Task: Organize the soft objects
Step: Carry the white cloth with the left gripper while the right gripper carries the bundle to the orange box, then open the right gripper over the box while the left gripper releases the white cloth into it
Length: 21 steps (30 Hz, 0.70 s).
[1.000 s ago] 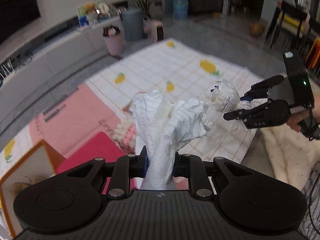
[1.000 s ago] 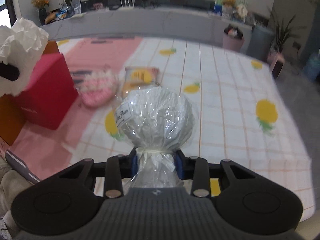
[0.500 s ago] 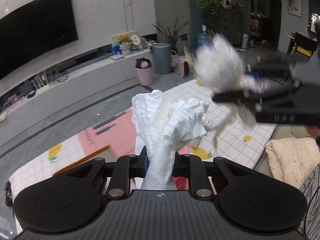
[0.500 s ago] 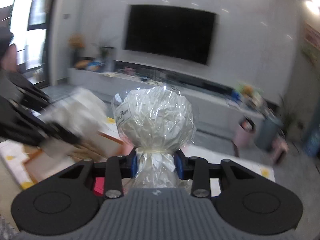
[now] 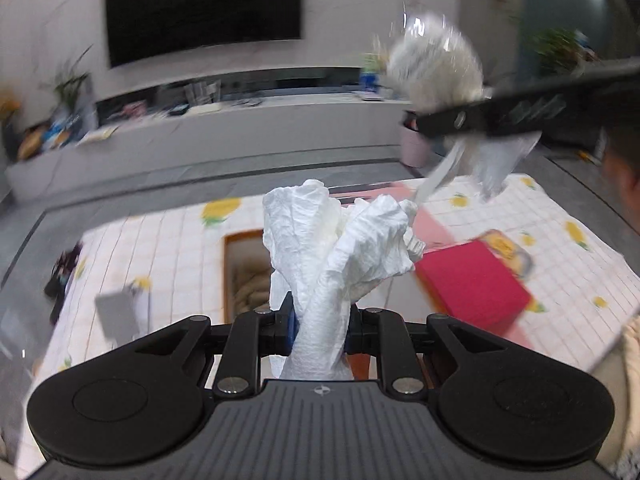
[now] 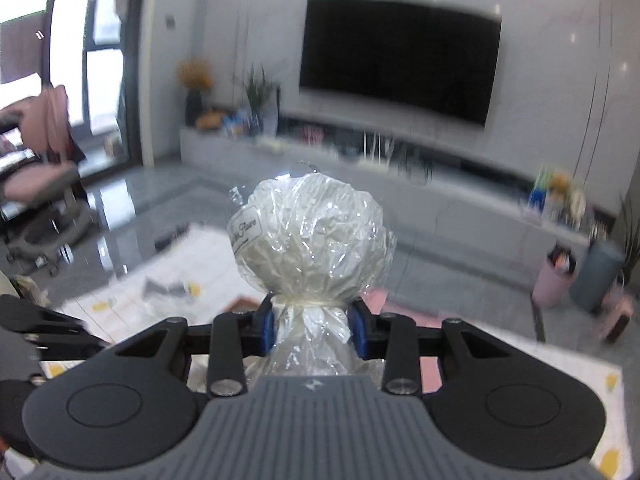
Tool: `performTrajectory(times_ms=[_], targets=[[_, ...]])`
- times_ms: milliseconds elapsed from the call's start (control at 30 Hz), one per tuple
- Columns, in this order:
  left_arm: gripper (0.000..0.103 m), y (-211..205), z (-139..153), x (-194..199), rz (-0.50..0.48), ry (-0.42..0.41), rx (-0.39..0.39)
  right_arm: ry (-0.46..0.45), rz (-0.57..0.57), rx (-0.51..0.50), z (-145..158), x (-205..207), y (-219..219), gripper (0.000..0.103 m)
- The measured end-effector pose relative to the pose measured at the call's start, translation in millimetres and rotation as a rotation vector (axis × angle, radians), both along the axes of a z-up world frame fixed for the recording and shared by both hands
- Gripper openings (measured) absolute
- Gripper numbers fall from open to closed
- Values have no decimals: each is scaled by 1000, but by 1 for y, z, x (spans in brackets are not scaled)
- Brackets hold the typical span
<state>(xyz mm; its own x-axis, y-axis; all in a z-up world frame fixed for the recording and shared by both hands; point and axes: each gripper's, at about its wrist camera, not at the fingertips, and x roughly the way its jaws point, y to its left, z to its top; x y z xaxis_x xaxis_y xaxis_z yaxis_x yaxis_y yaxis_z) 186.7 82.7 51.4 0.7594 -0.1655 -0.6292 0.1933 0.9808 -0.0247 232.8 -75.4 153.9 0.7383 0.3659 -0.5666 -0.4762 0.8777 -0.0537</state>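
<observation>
Above the mat (image 5: 168,240), both jaws pinch: white cloth (image 5: 340,256), seemingly bagged bundle (image 6: 310,240).

A white label (image 6: 245,227) at nine o'clock on the cellophane-wrapped bundle (image 6: 310,236) carries cursive script ending in what looks like "Flower"; the smaller print beneath it is too blurred to read.

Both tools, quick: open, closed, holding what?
Left tool: closed on the crumpled white paper towel.
Right tool: closed on the tied neck of the clear cellophane-wrapped white ball.
</observation>
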Motion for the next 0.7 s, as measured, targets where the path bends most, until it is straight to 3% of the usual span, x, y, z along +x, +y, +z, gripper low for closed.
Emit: performTrajectory(times_ms=[100,267,400,567,700], targets=[[23,11,-20,15,-9,36,-13,47,-32,-49,-54,29,31,36],[23,8,-45,27,25,39,103,183,18,-201,-127,71,81,36],[23,27,-56,29,10,108,36,296,-50,-298,-172,102,92,36],[23,44,-54,27,28,125,17,371,-58,-393,-206,119,99,36],[23,56,-45,23,37,121,-48,345,-72,-488,-228,124,107,37]])
